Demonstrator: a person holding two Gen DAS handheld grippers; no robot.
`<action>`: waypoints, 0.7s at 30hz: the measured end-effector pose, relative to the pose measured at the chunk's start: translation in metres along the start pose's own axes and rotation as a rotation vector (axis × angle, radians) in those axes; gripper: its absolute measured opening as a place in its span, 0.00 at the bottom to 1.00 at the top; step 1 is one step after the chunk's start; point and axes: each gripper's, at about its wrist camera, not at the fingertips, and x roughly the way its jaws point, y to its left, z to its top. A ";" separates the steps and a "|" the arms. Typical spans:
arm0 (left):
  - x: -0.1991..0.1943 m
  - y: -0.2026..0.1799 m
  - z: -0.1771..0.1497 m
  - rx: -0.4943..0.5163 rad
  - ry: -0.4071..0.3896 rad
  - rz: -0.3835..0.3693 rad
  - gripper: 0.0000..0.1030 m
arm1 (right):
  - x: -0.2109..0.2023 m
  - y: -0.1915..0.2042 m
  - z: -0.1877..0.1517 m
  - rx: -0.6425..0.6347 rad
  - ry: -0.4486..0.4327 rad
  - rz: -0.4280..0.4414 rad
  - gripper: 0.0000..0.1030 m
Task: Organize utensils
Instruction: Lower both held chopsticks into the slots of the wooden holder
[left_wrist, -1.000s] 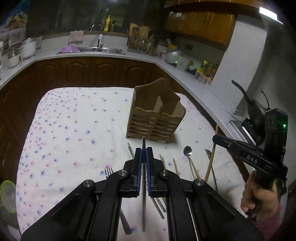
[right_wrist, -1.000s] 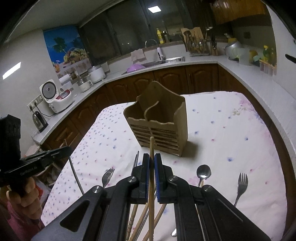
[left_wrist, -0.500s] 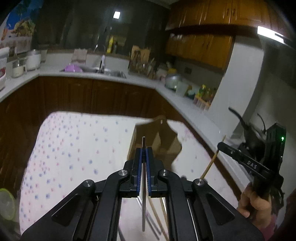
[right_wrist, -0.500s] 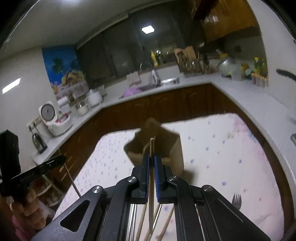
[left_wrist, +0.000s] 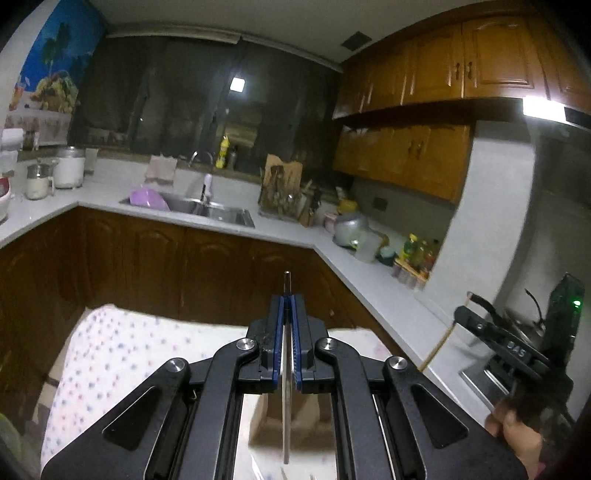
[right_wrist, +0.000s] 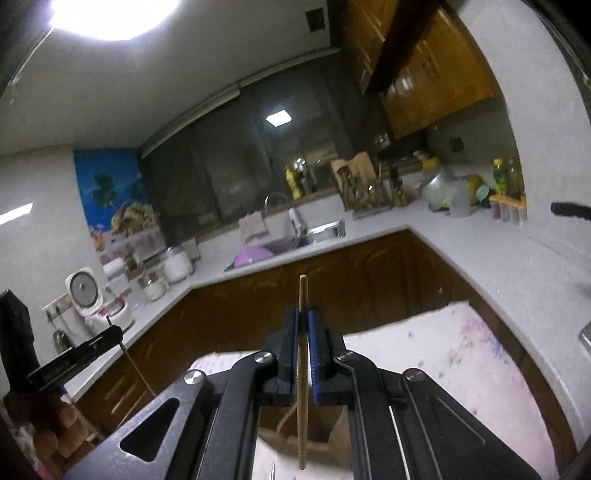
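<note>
- The left gripper (left_wrist: 287, 314) has its blue-lined jaws pinched on a thin metal utensil (left_wrist: 285, 398), which stands upright between them; its working end is hidden, so its type cannot be told.
- Only the left wrist view shows the right gripper (left_wrist: 468, 314) from outside, at the right edge, gripped by a hand (left_wrist: 517, 435) and carrying a wooden chopstick (left_wrist: 441, 343) slanting down.
- The wooden utensil holder (left_wrist: 273, 417) shows as a blurred tan shape below the jaws, on the dotted tablecloth (left_wrist: 110, 354).
- From the right wrist view, the right gripper (right_wrist: 303, 328) is clamped on the upright chopstick (right_wrist: 302, 387).
- Only this view shows the left gripper (right_wrist: 110, 332) at the left edge with the metal shaft hanging from it, and a rice cooker (right_wrist: 88, 295) on the counter.
- The holder (right_wrist: 295, 424) sits under the chopstick.
</note>
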 end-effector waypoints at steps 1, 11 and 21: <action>0.009 0.000 0.003 -0.001 -0.007 0.011 0.03 | 0.005 -0.002 0.003 0.004 -0.010 0.000 0.05; 0.094 0.015 -0.020 -0.073 0.003 0.098 0.03 | 0.057 -0.017 -0.014 -0.015 -0.023 -0.032 0.05; 0.129 0.024 -0.072 -0.089 0.089 0.138 0.05 | 0.082 -0.043 -0.060 0.052 0.019 -0.055 0.05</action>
